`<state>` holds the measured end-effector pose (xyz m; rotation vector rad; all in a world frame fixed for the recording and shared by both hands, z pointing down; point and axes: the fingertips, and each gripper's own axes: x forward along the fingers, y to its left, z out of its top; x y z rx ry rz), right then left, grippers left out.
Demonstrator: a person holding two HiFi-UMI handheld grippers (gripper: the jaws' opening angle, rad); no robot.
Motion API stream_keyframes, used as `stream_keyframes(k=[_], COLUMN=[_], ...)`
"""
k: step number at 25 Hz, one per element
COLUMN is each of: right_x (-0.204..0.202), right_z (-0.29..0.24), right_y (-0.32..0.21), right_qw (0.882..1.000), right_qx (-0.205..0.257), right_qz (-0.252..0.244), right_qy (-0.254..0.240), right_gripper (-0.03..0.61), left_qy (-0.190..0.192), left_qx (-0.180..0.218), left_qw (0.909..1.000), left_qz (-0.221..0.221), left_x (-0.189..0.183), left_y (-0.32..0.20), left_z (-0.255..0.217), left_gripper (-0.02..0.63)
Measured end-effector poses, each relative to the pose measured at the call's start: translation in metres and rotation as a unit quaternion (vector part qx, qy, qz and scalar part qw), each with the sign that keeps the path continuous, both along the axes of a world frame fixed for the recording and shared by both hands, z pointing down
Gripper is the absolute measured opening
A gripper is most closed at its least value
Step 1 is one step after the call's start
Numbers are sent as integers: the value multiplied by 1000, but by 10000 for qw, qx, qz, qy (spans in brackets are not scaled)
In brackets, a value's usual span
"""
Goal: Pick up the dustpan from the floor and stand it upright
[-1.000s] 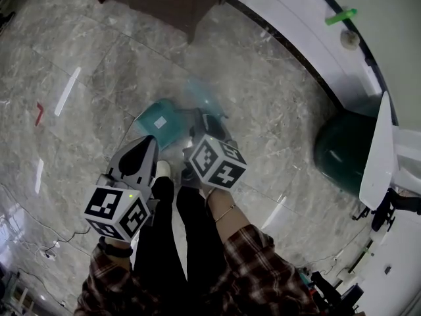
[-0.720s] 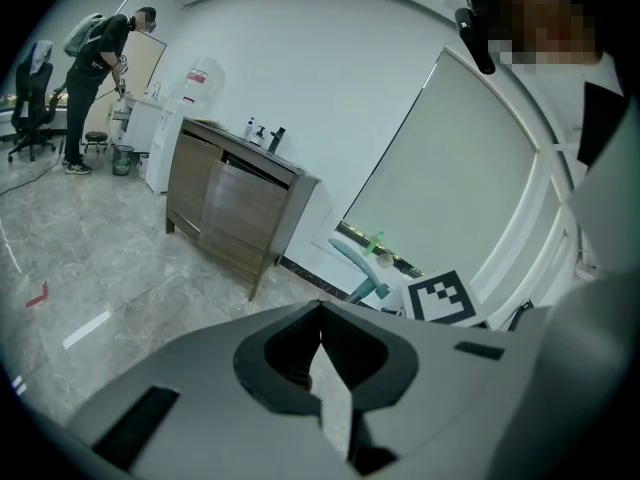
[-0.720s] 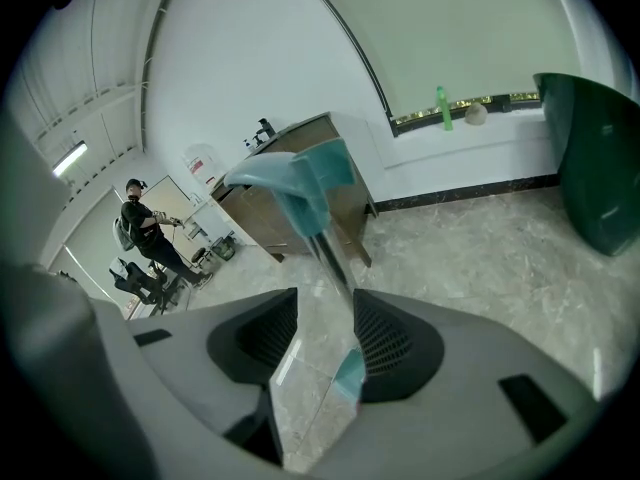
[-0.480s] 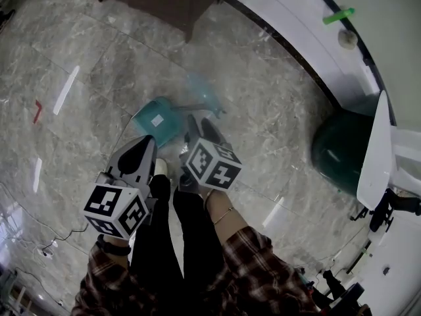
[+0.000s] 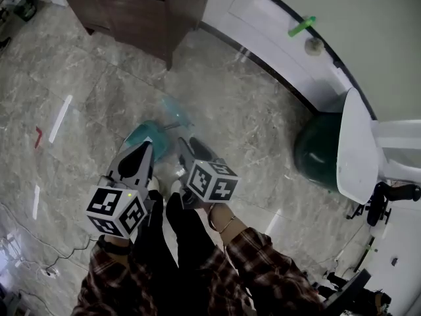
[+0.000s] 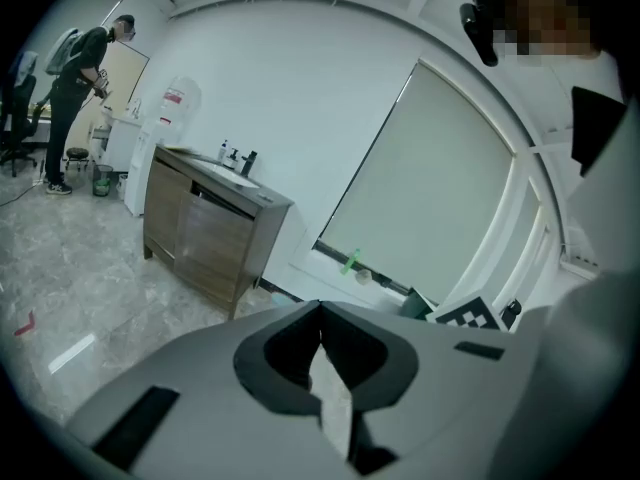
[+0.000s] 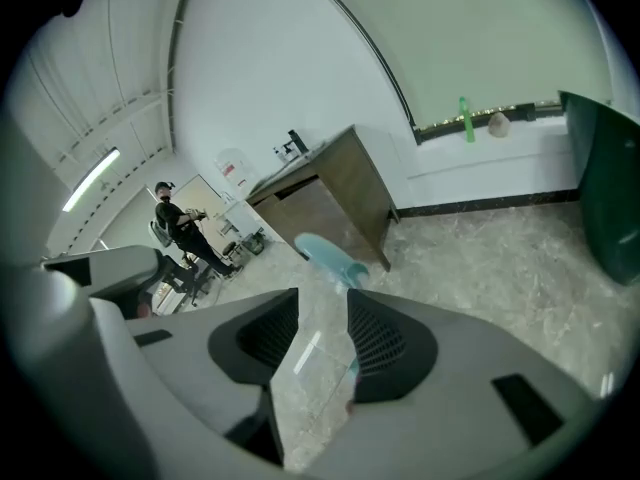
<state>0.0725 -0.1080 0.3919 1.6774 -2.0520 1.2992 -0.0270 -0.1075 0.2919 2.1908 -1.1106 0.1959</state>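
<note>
An office: marble floor, wooden sink cabinet, water dispenser.

The picture's top edge cuts off the cabinet. Below it, the dustpan shows only a teal patch. The left gripper and right gripper cover the rest, so how it meets the floor cannot be told. Its handle, on the cabinet's side, is a pale blur. Far right of the cabinet, a white panel hides part of a dark green bin. On the ledge right of the cabinet, a round thing is too small to name.
</note>
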Motion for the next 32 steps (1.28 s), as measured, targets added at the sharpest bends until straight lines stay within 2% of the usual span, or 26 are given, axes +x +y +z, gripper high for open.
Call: stream_keyframes(k=[2, 6, 8, 17, 20, 26, 32], right_x=[9, 10, 13, 31, 35, 39, 44], right_z=[-34, -93, -121, -251, -285, -324, -345], right_y=[0, 10, 14, 7, 14, 38, 53], right_qw=[9997, 9969, 9957, 9829, 9762, 9627, 9485], right_qx=[198, 416, 595, 1728, 2072, 2571, 2913], right_qz=[-82, -214, -292, -467, -524, -822, -1088], right_qy=[-104, -632, -648, -426, -355, 209, 602], right_gripper=[161, 159, 156, 149, 119, 14, 11], left_qy=[53, 98, 110, 208, 348, 478, 537], left_qx=[178, 417, 537, 1093, 1151, 1280, 1373], left_qw=[9998, 9991, 9985, 9928, 9912, 9875, 9860], left_qz=[47, 15, 46, 440, 553, 780, 773], left_x=[7, 5, 8, 44, 56, 73, 76], left_y=[-1, 6, 9, 16, 29, 48, 54], left_z=[-28, -75, -96, -181, -194, -212, -228], left_gripper=[11, 11, 11, 11, 12, 11, 11])
